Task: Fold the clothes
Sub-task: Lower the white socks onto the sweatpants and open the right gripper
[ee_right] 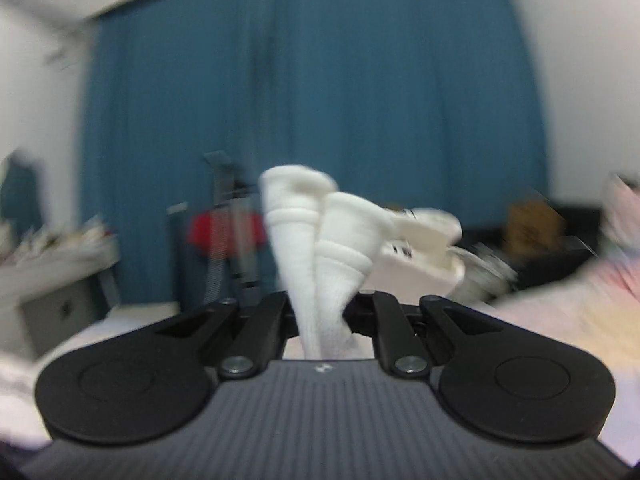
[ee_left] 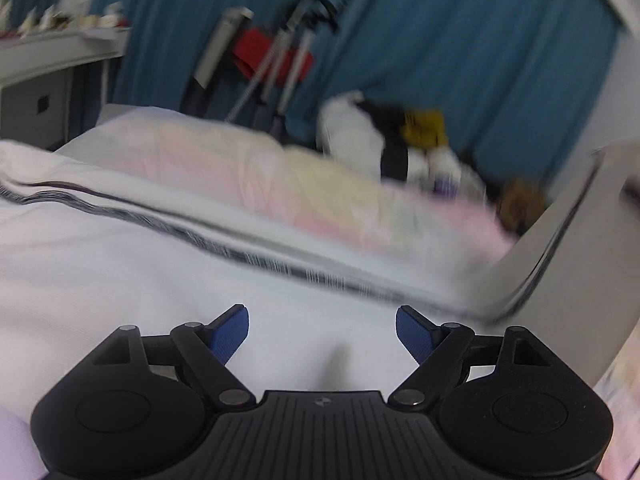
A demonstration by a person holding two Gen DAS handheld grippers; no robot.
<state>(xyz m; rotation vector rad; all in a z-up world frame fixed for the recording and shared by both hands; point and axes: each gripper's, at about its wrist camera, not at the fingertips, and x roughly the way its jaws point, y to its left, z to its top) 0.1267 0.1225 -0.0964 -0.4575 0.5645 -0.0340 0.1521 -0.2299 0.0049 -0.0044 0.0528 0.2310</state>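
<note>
In the left wrist view a white garment with a dark striped hem lies spread on the bed, right under my left gripper. Its blue pads stand wide apart with nothing between them. In the right wrist view my right gripper is shut on a bunched white ribbed garment, which sticks up from between the fingers and flops to the right. The fingertips are hidden by the cloth. Both views are motion-blurred.
A pastel striped bedsheet covers the bed. A pile of black, white and yellow things lies at its far side. Teal curtains hang behind, with a red and metal folding frame and a white desk at left.
</note>
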